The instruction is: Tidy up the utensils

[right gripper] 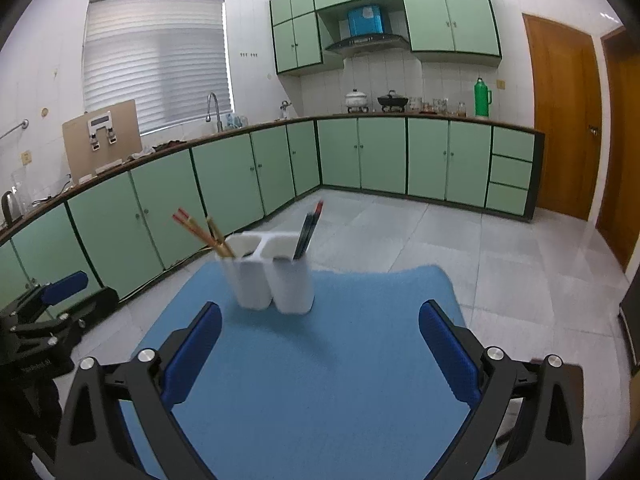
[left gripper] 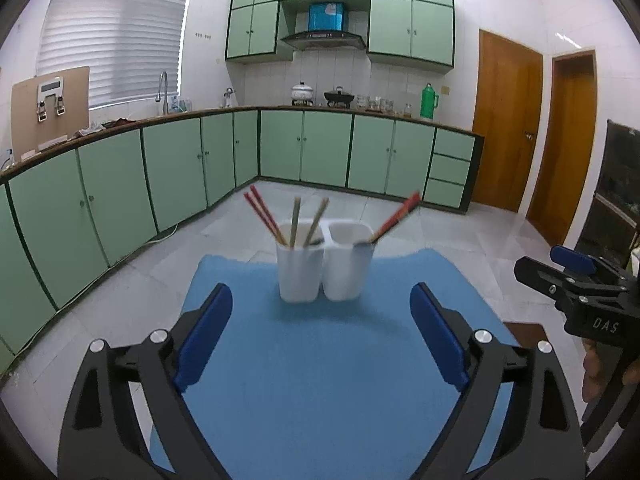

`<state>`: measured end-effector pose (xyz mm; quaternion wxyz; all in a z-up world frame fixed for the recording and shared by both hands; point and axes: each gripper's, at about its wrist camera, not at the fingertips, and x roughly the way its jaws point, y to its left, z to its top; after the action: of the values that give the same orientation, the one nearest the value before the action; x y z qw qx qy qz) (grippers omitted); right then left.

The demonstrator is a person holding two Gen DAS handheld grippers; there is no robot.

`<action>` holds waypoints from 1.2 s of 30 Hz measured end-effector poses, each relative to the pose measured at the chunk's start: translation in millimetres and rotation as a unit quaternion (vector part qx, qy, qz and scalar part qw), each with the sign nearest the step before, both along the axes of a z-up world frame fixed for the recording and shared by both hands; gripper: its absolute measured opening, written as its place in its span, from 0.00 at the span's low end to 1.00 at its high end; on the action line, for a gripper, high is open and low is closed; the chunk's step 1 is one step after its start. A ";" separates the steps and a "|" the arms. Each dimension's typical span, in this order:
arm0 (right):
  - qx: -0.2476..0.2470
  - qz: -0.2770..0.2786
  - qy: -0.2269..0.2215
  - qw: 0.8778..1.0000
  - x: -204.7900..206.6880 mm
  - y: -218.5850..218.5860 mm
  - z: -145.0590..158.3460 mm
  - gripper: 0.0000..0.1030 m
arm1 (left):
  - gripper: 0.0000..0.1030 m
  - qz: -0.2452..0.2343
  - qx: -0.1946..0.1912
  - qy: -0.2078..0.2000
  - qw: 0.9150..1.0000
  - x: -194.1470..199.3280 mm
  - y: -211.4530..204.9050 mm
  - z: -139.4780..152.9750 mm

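- In the left wrist view, the left gripper point(left gripper: 320, 336), black-framed with blue pads, filled the lower part of the frame; its fingers point(left gripper: 204, 336) stood wide apart with nothing between them but the blue cloth mat point(left gripper: 320, 380) beneath.
- The white plastic two-compartment utensil holder point(left gripper: 326, 268) stood upright at the centre of that frame, on the far part of the mat, beyond the fingertips and apart from them.
- Its left compartment held a pair of red chopsticks point(left gripper: 262, 216) leaning toward the upper left and two tan wooden chopsticks point(left gripper: 306, 220) leaning slightly right.
- Its right compartment held another pair of red-tipped chopsticks point(left gripper: 396, 216), tilted toward the upper right and somewhat blurred.
- The right gripper point(left gripper: 576, 276) showed at the right edge of this frame, well apart from the holder, with one blue pad visible.
- In the right wrist view, the right gripper point(right gripper: 320, 356) occupied the lower frame, its blue-padded fingers point(right gripper: 448, 356) spread wide and empty above the mat point(right gripper: 320, 400).
- There the holder point(right gripper: 272, 276) sat just left of centre, past the fingertips; the red and tan sticks point(right gripper: 200, 232) leaned left from the nearer-left compartment, and the dark-looking, red-tipped pair point(right gripper: 308, 232) rose from the other.
- The left gripper point(right gripper: 52, 300) appeared at the left edge of that frame.
- Green kitchen cabinets point(left gripper: 320, 152) lined the background across the tiled floor point(left gripper: 440, 232).
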<state>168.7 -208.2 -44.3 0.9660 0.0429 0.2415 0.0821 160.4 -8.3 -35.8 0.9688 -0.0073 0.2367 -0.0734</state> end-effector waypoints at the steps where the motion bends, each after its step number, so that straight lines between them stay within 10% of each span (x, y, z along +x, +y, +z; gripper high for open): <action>1: 0.000 0.000 0.003 1.000 -4.6 1.3 -3.6 0.94 | 0.86 -0.001 0.001 0.002 1.000 -2.8 -0.2 -2.6; 36: 0.010 0.034 -0.036 0.999 -80.5 20.9 28.2 0.94 | 0.87 -0.005 -0.017 -0.040 0.999 -78.4 -4.5 16.4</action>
<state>88.2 -187.3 -16.0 0.9702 0.0414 0.2072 0.1185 82.0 -12.8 -19.4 0.9768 -0.0196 0.1964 -0.0827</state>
